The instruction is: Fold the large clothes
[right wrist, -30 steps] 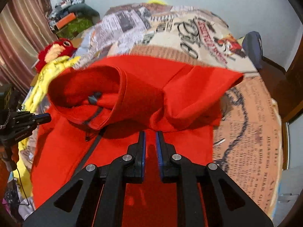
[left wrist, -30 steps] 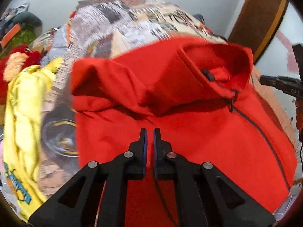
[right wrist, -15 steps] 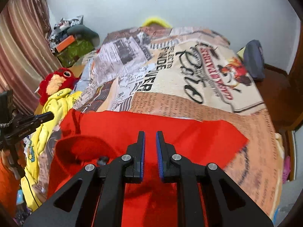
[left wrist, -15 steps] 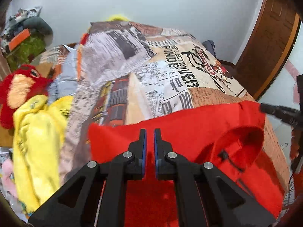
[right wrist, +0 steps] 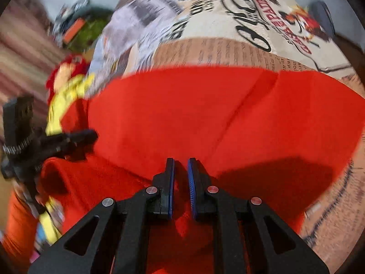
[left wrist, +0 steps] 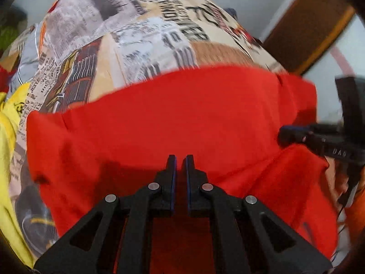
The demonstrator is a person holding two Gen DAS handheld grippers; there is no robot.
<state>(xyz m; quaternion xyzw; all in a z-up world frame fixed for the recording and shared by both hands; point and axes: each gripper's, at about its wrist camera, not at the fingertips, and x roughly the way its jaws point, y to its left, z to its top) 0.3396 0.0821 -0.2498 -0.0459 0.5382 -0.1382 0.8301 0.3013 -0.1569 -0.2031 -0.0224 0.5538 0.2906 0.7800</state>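
Observation:
A large red hooded jacket (left wrist: 173,118) lies on the bed, its upper part folded over toward me; it also fills the right wrist view (right wrist: 205,118). My left gripper (left wrist: 179,159) is shut on the near edge of the red cloth. My right gripper (right wrist: 181,162) is shut on the same edge further right. Each gripper shows in the other's view: the right one (left wrist: 296,135) at the right edge, the left one (right wrist: 75,138) at the left. Both views are blurred by motion.
The bed cover (left wrist: 159,29) has a newspaper print. A yellow garment (left wrist: 9,118) lies at the bed's left side, with a red plush toy (right wrist: 66,68) beyond it. A wooden door (left wrist: 305,29) stands at the back right. Clutter (right wrist: 77,29) sits at the back left.
Both grippers have carried the jacket's edge forward and down over the garment. The hood and zipper, visible before, are now covered by the folded cloth.

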